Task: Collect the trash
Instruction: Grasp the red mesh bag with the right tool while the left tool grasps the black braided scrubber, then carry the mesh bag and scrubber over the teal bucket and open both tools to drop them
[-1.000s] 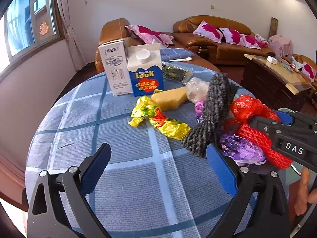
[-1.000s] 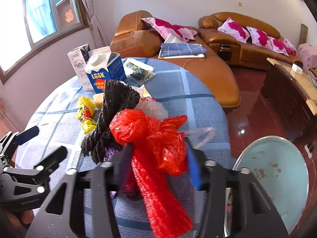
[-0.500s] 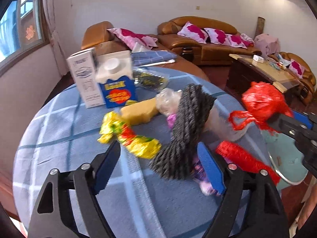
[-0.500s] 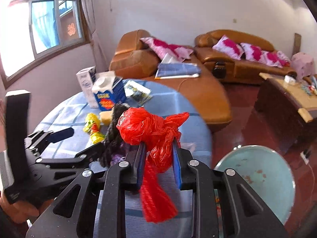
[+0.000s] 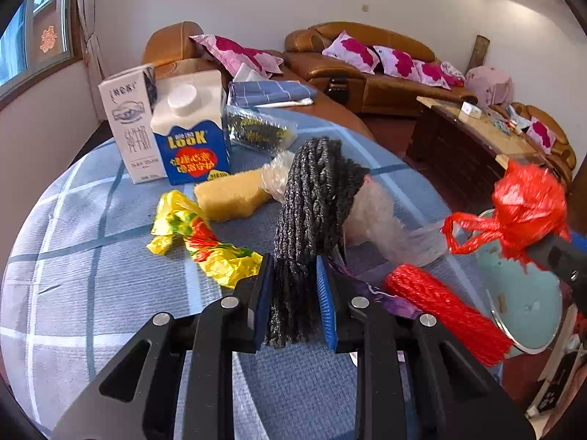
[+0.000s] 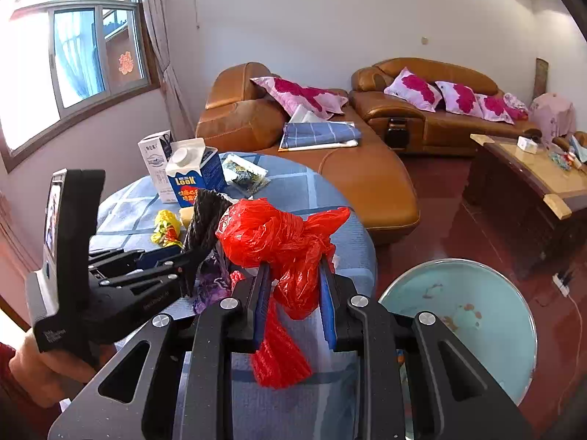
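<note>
Room: living room, round blue-check bench (image 5: 91,275) | Left-wrist view: left tongs (image 5: 295,304) closing onto grey mesh wad (image 5: 315,201), wrappers just ahead | Right-wrist view: right tongs (image 6: 295,297) pinch red bag (image 6: 279,238); basin (image 6: 477,315) down to their right | Advice: squeeze firmly, lift before carrying.

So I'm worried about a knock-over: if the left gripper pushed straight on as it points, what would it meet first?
Probably the yellow sponge, beyond the grey knitted cloth between the closing left gripper.
</note>
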`<state>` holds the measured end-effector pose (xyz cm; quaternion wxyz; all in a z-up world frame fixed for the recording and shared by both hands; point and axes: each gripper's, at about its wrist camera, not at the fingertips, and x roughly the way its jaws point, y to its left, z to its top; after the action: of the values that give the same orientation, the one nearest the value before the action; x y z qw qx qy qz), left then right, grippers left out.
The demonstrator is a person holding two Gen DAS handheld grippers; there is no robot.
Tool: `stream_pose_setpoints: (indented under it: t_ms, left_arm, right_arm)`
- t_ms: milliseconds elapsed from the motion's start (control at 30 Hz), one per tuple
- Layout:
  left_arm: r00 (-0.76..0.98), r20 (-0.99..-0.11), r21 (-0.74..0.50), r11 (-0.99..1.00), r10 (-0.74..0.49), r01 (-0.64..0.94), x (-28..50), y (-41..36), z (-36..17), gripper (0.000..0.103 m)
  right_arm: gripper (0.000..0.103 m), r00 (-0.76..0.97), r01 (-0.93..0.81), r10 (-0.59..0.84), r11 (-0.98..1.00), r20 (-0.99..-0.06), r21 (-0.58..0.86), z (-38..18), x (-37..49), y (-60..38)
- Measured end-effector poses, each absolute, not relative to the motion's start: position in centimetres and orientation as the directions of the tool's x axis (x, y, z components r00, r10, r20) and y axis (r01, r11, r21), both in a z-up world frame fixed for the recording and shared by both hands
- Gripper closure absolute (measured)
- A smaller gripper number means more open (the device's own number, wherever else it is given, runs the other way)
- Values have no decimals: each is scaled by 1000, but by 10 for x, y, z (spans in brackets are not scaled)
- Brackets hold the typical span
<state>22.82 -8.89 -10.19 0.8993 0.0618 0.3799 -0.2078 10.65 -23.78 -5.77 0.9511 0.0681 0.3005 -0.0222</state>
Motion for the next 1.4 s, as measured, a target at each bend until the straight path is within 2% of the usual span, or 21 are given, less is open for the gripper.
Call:
stream_pose_setpoints:
  t_ms: [200,433,1400]
  left_arm:
    - [673,-671,-21,916,-309,400,202,-77,-79,79]
    - [693,-675,32,928,-253,370,176,-73,-64,79]
    - [684,-663,87,877,-303,472,117,-123,-54,79]
  right_arm:
    - [78,825,98,-21,989,-564,107,-52,95,-237]
    - [78,830,121,-39,987,-556,111,-47,80,-238]
    - [78,791,288,-168,951,-588,116,-68,18,-290]
